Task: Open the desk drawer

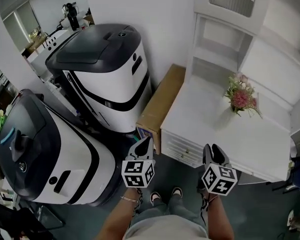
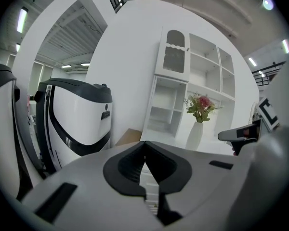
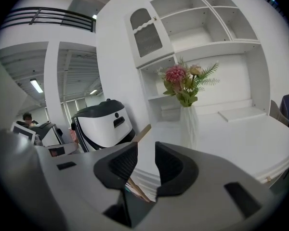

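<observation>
The white desk (image 1: 215,129) stands ahead and to the right, with shut drawer fronts (image 1: 182,148) along its near-left edge and a small knob showing. My left gripper (image 1: 145,145) hovers just left of that edge with its jaws together and nothing in them. My right gripper (image 1: 213,153) hangs over the desk's front edge, jaws a little apart and empty. In the left gripper view, the left gripper (image 2: 144,143) points at the drawer fronts (image 2: 151,194), still some way off. Past the right gripper (image 3: 146,148) in its own view are the desk corner and the drawers (image 3: 144,176).
A vase of pink flowers (image 1: 241,96) stands on the desk under a white hutch (image 1: 225,29). A cardboard box (image 1: 162,101) leans against the desk's left side. Two big white-and-black machines (image 1: 107,69) (image 1: 45,154) crowd the left. The person's feet (image 1: 165,196) are on dark floor.
</observation>
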Tool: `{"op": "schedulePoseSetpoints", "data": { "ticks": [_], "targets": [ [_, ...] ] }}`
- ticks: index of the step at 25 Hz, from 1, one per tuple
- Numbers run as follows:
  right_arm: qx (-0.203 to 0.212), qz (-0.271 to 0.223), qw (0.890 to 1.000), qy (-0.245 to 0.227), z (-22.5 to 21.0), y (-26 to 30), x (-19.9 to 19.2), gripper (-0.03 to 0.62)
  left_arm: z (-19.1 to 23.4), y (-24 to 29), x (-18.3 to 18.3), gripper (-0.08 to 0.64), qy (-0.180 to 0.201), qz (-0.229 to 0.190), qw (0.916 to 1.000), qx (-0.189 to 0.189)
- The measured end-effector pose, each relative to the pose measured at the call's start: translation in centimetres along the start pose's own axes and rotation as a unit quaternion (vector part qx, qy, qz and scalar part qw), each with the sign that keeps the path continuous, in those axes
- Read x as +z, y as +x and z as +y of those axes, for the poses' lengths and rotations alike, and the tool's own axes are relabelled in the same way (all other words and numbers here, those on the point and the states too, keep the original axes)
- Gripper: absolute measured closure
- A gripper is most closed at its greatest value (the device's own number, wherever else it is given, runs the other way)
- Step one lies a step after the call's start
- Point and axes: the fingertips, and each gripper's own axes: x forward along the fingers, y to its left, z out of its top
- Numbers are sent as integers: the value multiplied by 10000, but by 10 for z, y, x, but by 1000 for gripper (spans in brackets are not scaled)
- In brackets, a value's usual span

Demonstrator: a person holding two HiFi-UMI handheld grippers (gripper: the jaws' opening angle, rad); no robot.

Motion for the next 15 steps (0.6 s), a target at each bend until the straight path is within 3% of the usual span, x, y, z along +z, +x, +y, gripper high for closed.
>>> {"op": "schedulePoseSetpoints", "data": {
  "ticks": [9, 15],
  "targets": [
    [148, 144, 9998, 26, 4, 30, -1, 471, 7, 15, 0, 541, 41, 100, 9999, 80],
    [203, 386, 9990, 69, 4, 46, -22, 469, 17, 22, -25, 541, 58, 357, 9992, 151]
  ]
}}
